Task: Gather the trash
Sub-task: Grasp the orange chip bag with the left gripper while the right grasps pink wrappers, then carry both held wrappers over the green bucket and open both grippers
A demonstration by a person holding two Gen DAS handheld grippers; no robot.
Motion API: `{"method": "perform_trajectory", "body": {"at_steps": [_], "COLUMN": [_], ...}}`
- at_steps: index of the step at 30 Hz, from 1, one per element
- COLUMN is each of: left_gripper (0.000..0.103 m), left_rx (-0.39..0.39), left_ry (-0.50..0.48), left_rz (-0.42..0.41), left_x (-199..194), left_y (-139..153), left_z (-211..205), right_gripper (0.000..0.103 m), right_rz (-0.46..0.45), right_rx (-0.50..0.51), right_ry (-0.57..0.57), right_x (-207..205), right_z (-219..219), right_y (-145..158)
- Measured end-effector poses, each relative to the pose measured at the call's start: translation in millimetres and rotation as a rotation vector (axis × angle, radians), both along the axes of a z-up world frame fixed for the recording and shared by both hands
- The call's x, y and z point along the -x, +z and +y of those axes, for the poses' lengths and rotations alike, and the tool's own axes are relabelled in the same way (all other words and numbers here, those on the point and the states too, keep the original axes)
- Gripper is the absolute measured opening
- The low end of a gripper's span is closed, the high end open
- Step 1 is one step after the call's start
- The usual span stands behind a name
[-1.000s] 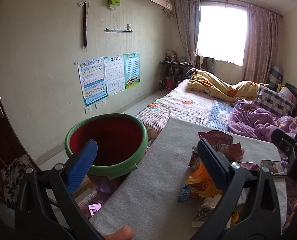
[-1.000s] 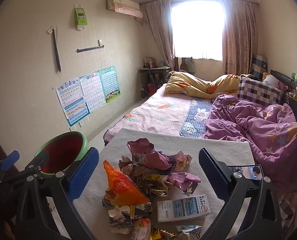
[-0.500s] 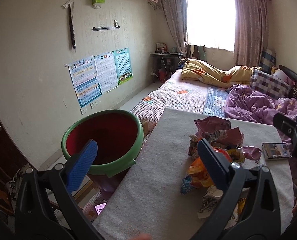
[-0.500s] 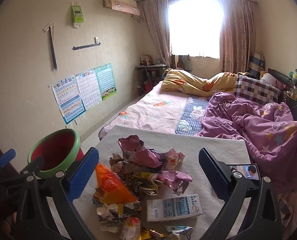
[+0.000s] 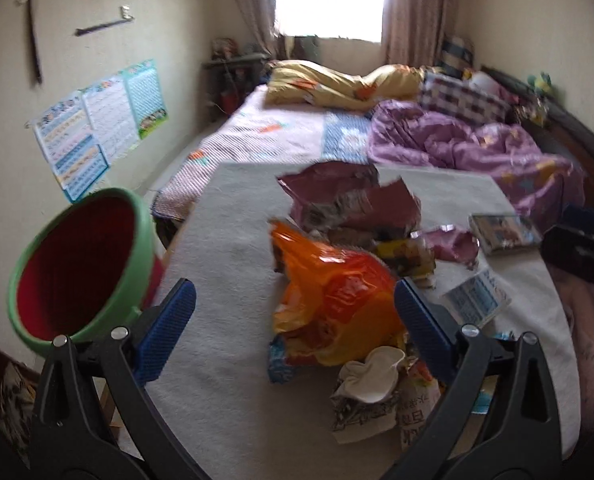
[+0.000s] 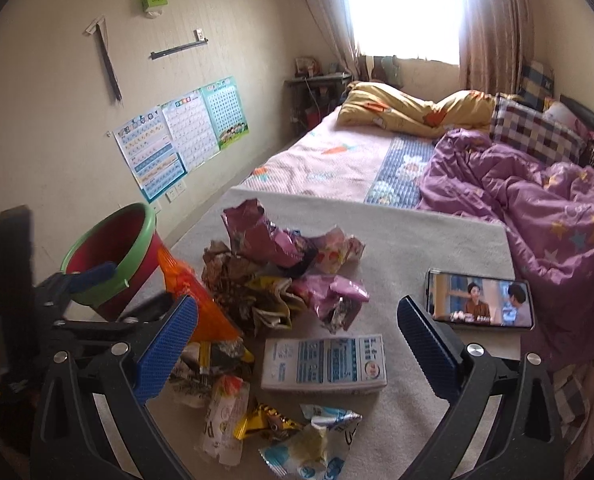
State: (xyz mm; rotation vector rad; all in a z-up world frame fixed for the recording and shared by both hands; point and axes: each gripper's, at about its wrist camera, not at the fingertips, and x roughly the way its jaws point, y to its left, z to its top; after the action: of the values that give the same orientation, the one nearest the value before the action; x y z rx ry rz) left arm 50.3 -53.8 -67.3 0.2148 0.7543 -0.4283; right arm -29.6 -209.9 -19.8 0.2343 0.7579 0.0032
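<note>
Left tongs [image 5: 295, 328] stand wide, blue pads spread and holding nothing, with an orange snack bag [image 5: 333, 300] lying on the surface between and just beyond the pads. Right tongs [image 6: 297, 338] are likewise spread wide and empty, above a white-and-blue carton [image 6: 324, 363] that lies flat between the two pads.

The trash sits in a loose heap on the pale grey cloth-covered surface [image 6: 437, 240]: the orange bag at the left of the pile, a crumpled maroon wrapper [image 6: 257, 236] at the far side, a pink wrapper [image 6: 333, 294] in the middle, and small gold and blue packets [image 6: 297, 440] at the near edge. The left wrist view is blurred, and the smaller pieces there cannot be told apart.

A red bin with a green rim [image 5: 81, 264] stands off the left edge of the surface, near the orange bag. A phone [image 6: 479, 299] with its screen lit lies on the surface to the right of the heap, apart from it.

Beyond the surface, a bed [image 6: 337, 160] carries a purple quilt [image 6: 537, 208] and a yellow one [image 6: 409, 110]. Charts [image 6: 177, 136] hang on the left wall.
</note>
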Motion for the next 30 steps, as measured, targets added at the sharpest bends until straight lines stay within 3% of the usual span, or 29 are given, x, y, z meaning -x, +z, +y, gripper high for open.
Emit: {"method": "perform_trajectory", "body": {"at_steps": [4, 6, 8, 12, 20, 22, 24, 27, 30], "left_gripper": [0.097, 0.077, 0.065, 0.032, 0.028, 0.028, 0.028, 0.028, 0.028], "left_rx": [-0.053, -0.041, -0.029, 0.007, 0.091, 0.112, 0.132, 0.167, 0.189], "left_ry": [-0.034, -0.045, -0.047, -0.058, -0.024, -0.002, 0.018, 0.05, 0.081], "left_rz": [0.06, 0.117, 0.148, 0.119, 0.076, 0.061, 0.053, 0.039, 0.024], "left_x": [-12.8, -20.6, -24.7, -22.4, -12.6, -9.4, -9.2, -10.0, -10.2], "left_y": [-25.6, -34.0, -38.2, -31.9, -10.4, -3.5, 2.5, 11.1, 16.2], "left_z": [-13.2, -13.7, -12.0, -7.1, 10.2, 18.1, 27.1, 44.4, 59.3], "right_gripper": [0.096, 0.095, 0.089, 0.07, 0.066, 0.057, 0.034, 0.019, 0.007], "right_rz": [0.021, 0.023, 0.038, 0.049, 0.087, 0.12, 0.146, 0.165, 0.127], "right_rx": [-0.023, -0.028, -0.03, -0.056, 0.023, 0.041, 0.045, 0.031, 0.013], "right_ry": [0.032, 0.061, 0.094, 0.156, 0.238, 0.264, 0.274, 0.293, 0.292], "right_x": [-8.3, -14.9, -26.2, -51.9, -121.9, -136.5, -147.7, -154.3, -148.8], "right_z": [-3.5, -3.2, -2.7, -0.3, 19.7, 24.9, 27.6, 30.5, 33.6], "right_y": [-9.1, -12.1, -14.7, -20.1, -28.4, -36.8, -45.0, -51.9, -43.7]}}
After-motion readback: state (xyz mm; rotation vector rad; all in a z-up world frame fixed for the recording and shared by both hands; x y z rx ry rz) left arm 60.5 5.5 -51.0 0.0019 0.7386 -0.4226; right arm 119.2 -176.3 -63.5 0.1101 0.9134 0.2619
